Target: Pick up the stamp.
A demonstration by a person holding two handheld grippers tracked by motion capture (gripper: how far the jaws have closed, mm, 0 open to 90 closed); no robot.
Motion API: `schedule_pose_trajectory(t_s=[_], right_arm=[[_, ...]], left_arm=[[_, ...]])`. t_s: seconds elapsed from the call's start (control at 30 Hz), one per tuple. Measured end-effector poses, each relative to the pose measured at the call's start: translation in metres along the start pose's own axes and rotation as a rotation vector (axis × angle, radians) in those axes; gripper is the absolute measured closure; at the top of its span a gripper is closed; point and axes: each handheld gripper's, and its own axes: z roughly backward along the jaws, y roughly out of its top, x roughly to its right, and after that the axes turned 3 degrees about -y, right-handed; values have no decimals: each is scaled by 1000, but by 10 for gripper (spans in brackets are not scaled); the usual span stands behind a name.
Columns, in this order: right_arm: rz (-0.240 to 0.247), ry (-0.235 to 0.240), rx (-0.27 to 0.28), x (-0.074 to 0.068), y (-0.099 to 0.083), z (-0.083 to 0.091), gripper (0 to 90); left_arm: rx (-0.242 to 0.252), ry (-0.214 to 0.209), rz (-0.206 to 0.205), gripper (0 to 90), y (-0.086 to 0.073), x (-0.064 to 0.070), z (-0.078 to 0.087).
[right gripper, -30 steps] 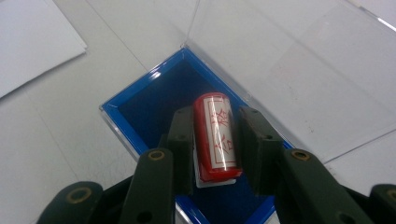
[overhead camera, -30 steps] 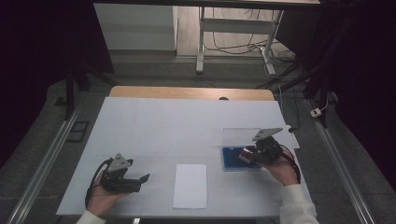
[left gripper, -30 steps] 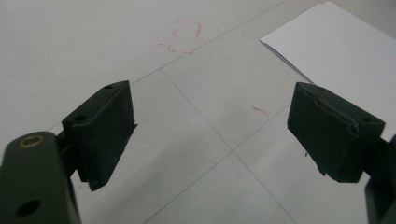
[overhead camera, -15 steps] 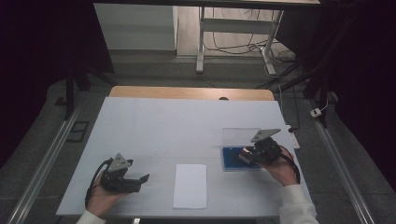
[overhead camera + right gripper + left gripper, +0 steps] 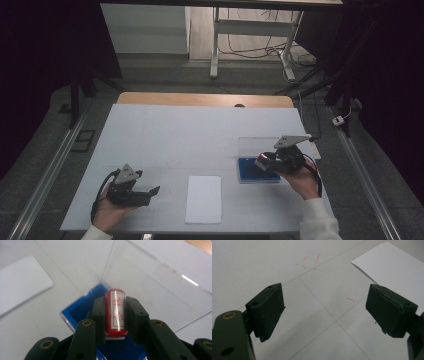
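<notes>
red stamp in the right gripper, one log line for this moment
right gripper: shut on red stamp above blue ink pad | left gripper: open, holds nothing, near white paper

Your table (image 5: pixel 200 130) wore a white cover with thin grid lines, a strip of bare wood showing along its far edge. A white sheet of paper (image 5: pixel 204 198) lay near the near edge, about midway. Toward the right edge sat a blue tray (image 5: pixel 248 171), its clear lid (image 5: pixel 255 146) lying just behind it.
</notes>
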Motion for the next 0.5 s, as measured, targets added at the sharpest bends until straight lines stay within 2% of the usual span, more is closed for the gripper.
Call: schedule_pose_trajectory(t_s=[0.2, 0.5], right_arm=[[-32, 18, 80, 0, 4, 12, 699], [12, 19, 86, -12, 12, 17, 699]], left_arm=[[-2, -5, 1, 155, -1, -1, -1], [4, 3, 15, 155, 0, -2, 2]])
